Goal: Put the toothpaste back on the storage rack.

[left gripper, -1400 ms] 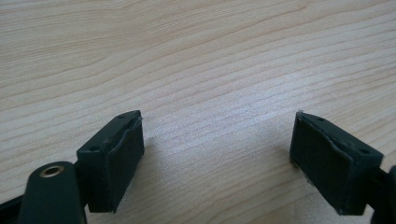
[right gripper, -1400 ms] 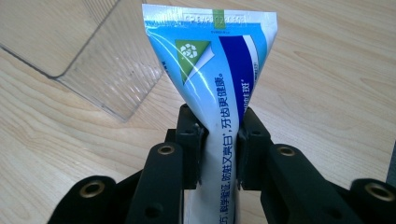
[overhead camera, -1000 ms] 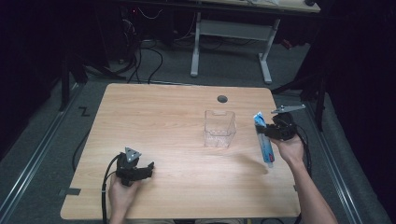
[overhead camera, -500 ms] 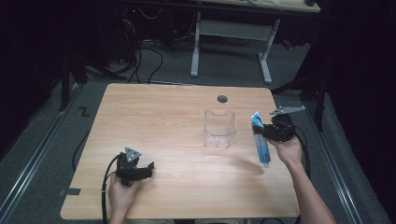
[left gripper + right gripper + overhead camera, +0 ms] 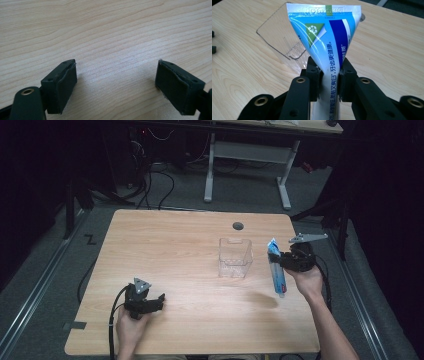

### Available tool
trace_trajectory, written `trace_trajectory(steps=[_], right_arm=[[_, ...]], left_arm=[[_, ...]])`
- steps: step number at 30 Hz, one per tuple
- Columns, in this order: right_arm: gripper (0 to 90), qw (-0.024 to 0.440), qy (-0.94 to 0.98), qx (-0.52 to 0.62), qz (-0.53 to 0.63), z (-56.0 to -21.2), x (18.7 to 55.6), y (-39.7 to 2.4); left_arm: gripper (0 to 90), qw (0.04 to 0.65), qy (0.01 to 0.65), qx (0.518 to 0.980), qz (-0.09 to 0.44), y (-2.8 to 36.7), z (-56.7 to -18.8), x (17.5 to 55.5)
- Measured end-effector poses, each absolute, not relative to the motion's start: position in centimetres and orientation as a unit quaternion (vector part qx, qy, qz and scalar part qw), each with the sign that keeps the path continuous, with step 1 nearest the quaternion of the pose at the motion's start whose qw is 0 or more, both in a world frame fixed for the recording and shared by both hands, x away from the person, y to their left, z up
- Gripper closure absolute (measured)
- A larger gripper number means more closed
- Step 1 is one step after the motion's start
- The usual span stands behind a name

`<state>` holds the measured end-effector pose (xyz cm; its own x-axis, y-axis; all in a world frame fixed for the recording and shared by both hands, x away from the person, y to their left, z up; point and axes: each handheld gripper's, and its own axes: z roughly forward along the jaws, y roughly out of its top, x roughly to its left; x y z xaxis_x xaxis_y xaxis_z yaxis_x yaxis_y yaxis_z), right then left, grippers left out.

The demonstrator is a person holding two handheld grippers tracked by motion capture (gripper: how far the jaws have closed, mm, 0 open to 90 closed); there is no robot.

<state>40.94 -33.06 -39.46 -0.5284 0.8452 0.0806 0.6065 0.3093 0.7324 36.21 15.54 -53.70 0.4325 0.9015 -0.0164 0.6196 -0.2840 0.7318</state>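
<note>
Light wooden table [image 5: 180, 250] with rounded corners, a dark round grommet hole [image 5: 238, 226] near its far edge, a clear plastic container [image 5: 235, 258] standing upright right of centre, grey carpeted floor [image 5: 60, 270] all around

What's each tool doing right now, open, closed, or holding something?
Left tool: open, nothing between its jaws, just above the wooden table.
Right tool: closed on a blue-and-white plastic toothpaste tube.
</note>
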Motion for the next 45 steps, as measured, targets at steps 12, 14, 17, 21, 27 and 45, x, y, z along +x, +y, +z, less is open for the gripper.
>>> trace_trajectory(steps=[12,14,17,21,27,45], right_arm=[[74.7,0.161,0.790,0.445,0.389,-39.0,40.7,-32.3],[74.7,0.161,0.790,0.443,0.392,-38.8,40.6,-32.0],[74.7,0.163,0.790,0.438,0.397,-38.7,40.6,-31.9],[74.7,0.163,0.790,0.432,0.404,-38.4,40.4,-31.4],[74.7,0.165,0.791,0.424,0.409,-38.2,40.2,-30.9],[74.7,0.163,0.792,0.393,0.438,-35.9,40.0,-29.4]], left_arm=[[17.9,0.341,0.491,0.775,0.206,15.6,-53.7,36.2],[17.9,0.341,0.491,0.775,0.206,15.6,-53.7,36.2],[17.9,0.341,0.491,0.775,0.206,15.6,-53.7,36.2],[17.9,0.342,0.491,0.774,0.206,15.5,-53.7,36.2],[17.9,0.342,0.491,0.774,0.206,15.5,-53.7,36.2],[18.1,0.342,0.492,0.774,0.206,15.5,-53.7,36.2]])
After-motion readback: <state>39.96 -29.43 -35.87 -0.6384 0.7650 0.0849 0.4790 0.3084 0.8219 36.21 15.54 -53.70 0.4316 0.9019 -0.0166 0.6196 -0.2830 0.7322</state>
